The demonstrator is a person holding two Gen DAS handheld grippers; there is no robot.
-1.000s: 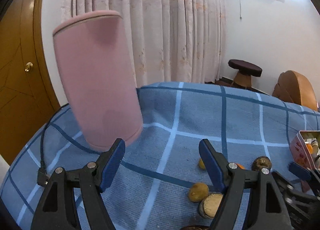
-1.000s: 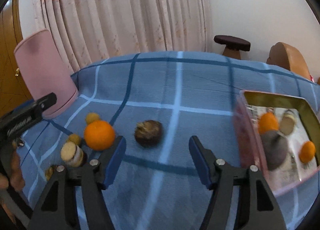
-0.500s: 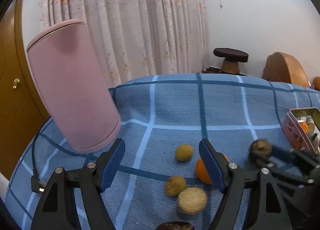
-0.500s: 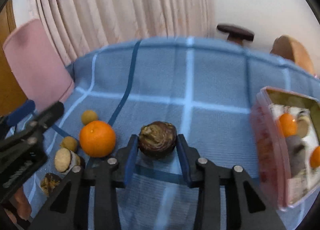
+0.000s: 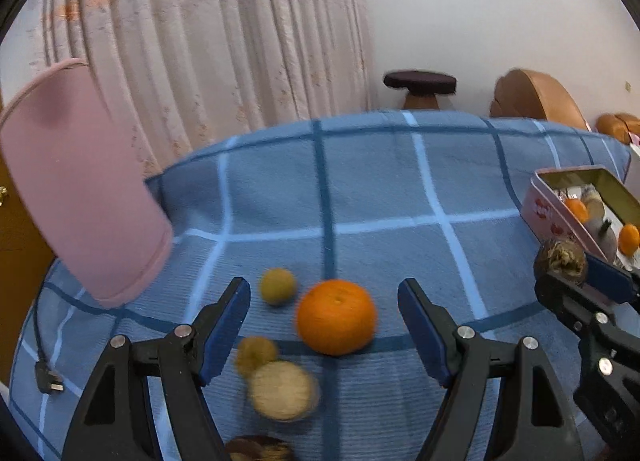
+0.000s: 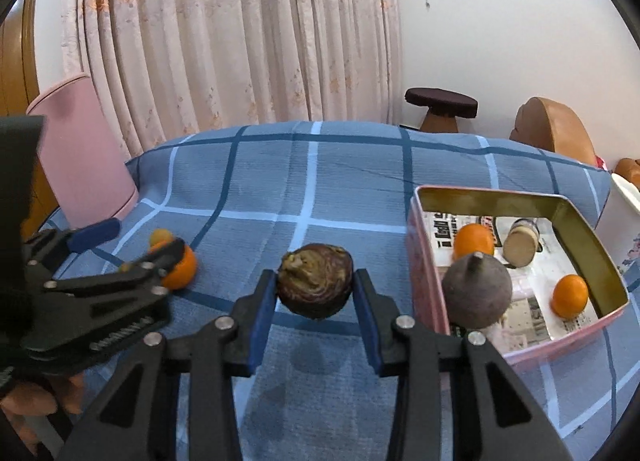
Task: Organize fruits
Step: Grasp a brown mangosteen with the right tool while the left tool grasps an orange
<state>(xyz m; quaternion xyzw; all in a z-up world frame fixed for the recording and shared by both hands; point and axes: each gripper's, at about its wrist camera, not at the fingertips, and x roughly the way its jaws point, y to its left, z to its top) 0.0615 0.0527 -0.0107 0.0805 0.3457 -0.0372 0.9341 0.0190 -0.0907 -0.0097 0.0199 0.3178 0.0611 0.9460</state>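
Fruits lie partly in the tin [image 6: 576, 221], which sits at the right of the blue checked cloth [image 6: 320, 181] and holds a grey pear-shaped fruit [image 6: 476, 293], two small oranges and a pale round piece. Left of the tin, the right claw [image 6: 316, 293], whose jaws have just been closing, pinches a dark brown fruit [image 6: 315, 285] clear of the cloth. Further left of the tin, the left claw [image 5: 324, 317] hangs spread above the orange [image 5: 336, 317], with small yellowish fruits [image 5: 278, 285] just beside it.

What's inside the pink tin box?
Inside the pink tin box lie two oranges, a dark pear-shaped fruit and a pale round piece, on printed paper. The fruit hides what is beneath it.
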